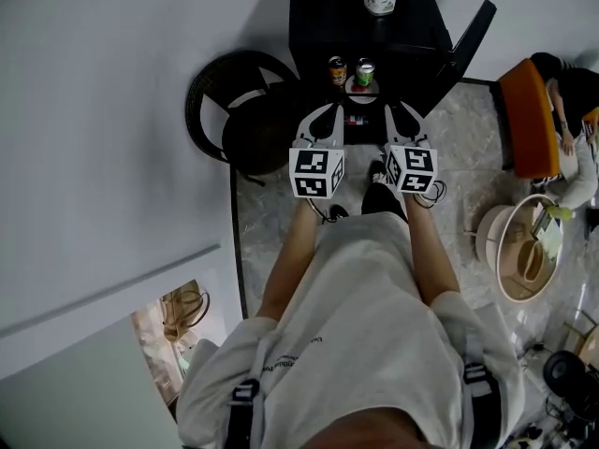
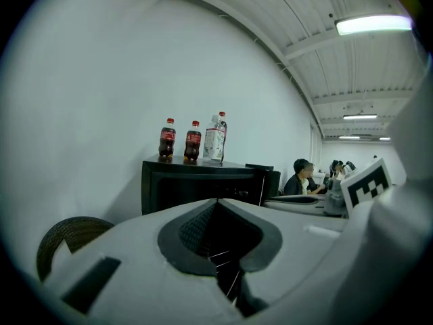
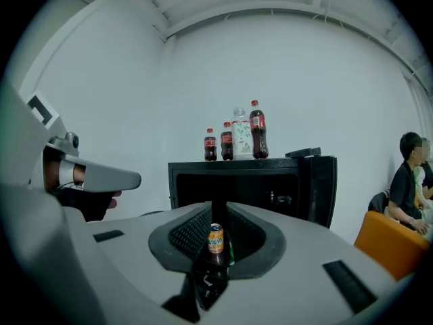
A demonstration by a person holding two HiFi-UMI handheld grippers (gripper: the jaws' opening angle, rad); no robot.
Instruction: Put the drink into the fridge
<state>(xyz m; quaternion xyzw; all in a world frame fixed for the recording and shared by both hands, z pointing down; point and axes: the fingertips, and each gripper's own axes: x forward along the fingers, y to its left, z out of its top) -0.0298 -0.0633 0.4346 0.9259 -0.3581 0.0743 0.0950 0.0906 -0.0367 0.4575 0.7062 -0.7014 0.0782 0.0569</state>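
Black fridge (image 1: 374, 36), door open; four bottles (image 3: 241, 137) on its top; orange can (image 1: 337, 69) and green can (image 1: 365, 72) at its open front; left gripper (image 1: 327, 110) clenched, empty; right gripper (image 1: 397, 112) narrowly parted, empty.

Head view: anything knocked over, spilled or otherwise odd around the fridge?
Nothing stands out. The fridge has its door swung open. The orange can and the green can stand upright side by side in front of it, and the bottles on top are upright too. No spill shows on the floor.
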